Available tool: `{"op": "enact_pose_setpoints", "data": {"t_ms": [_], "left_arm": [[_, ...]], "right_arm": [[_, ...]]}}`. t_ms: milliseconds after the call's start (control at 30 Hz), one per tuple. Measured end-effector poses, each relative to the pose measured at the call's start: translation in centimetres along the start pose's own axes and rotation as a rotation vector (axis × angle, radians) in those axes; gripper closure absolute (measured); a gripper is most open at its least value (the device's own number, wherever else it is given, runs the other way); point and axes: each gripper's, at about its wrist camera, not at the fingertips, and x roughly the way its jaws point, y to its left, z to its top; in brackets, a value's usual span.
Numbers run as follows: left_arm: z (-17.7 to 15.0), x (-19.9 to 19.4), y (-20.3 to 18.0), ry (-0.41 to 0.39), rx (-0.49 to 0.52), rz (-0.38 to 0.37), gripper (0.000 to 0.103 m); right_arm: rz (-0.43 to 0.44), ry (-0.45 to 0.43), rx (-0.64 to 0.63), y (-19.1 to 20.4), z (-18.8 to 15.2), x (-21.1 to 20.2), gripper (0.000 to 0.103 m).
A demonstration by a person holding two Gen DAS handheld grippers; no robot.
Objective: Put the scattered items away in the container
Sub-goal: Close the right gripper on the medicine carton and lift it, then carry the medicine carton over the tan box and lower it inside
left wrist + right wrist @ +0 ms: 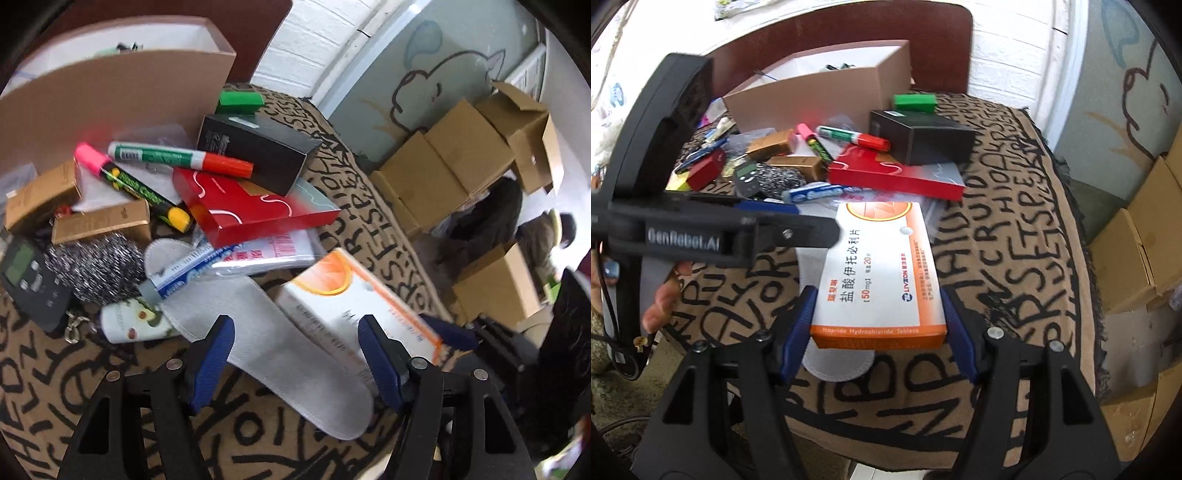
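Medicine box, white and orange, sits clamped between the blue pads of the right gripper, which presses on both its long sides near the orange end. Its long axis runs straight along the fingers, far end pointing toward the cardboard container. The box lies over a white insole on the lettered cloth. Left gripper stands wide, holding nothing, over the insole, just left of the box.
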Motion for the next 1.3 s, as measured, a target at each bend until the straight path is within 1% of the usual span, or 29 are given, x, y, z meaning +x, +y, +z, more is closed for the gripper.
{"op": "enact_pose_setpoints", "data": {"t_ms": [100, 133, 200, 233, 300, 333, 400, 467, 567, 767, 967, 1100, 1300], "left_arm": [[-0.1, 0.3, -0.4, 0.013, -0.002, -0.029, 0.032], [-0.1, 0.3, -0.5, 0.011, 0.000, -0.036, 0.032], [0.0, 0.3, -0.8, -0.003, -0.007, -0.024, 0.031], [0.0, 0.2, -0.9, -0.012, -0.009, -0.021, 0.031], [0.2, 0.1, -0.8, -0.035, -0.020, -0.023, 0.031], [0.5, -0.1, -0.7, -0.051, -0.029, -0.028, 0.033], [0.9, -0.6, -0.4, -0.076, -0.045, -0.035, 0.041], [1.4, -1.2, -0.4, -0.104, -0.051, -0.027, 0.044], [2.0, -2.3, -0.4, -0.145, -0.043, -0.012, 0.044], [3.0, -4.8, 0.4, -0.218, -0.059, 0.009, 0.045], [5.3, -8.4, 2.0, -0.298, -0.074, 0.049, 0.044], [8.1, -11.3, 3.1, -0.366, -0.072, 0.092, 0.044], [12.7, -14.4, 5.5, -0.437, -0.075, 0.134, 0.044]], "right_arm": [[0.018, -0.025, -0.012, 0.8, 0.1, 0.1, 0.036], [0.037, -0.036, -0.012, 0.9, 0.1, 0.0, 0.036], [0.065, -0.052, -0.021, 1.5, 0.2, -0.1, 0.036], [0.055, -0.057, -0.034, 1.8, 0.2, -0.1, 0.036], [0.041, -0.064, -0.052, 2.1, 0.3, -0.2, 0.036], [0.050, -0.069, -0.053, 2.1, 0.5, -0.3, 0.036], [0.049, -0.087, -0.067, 2.1, 0.7, -0.6, 0.036], [0.050, -0.097, -0.073, 2.0, 1.0, -0.7, 0.036], [0.063, -0.114, -0.079, 2.1, 2.0, -0.9, 0.036], [0.072, -0.146, -0.140, 3.4, 4.4, -1.3, 0.036], [0.088, -0.178, -0.198, 5.2, 8.3, -1.4, 0.036], [0.096, -0.209, -0.233, 6.7, 12.1, -1.2, 0.036], [0.114, -0.257, -0.275, 8.2, 18.5, -0.2, 0.036]]}}
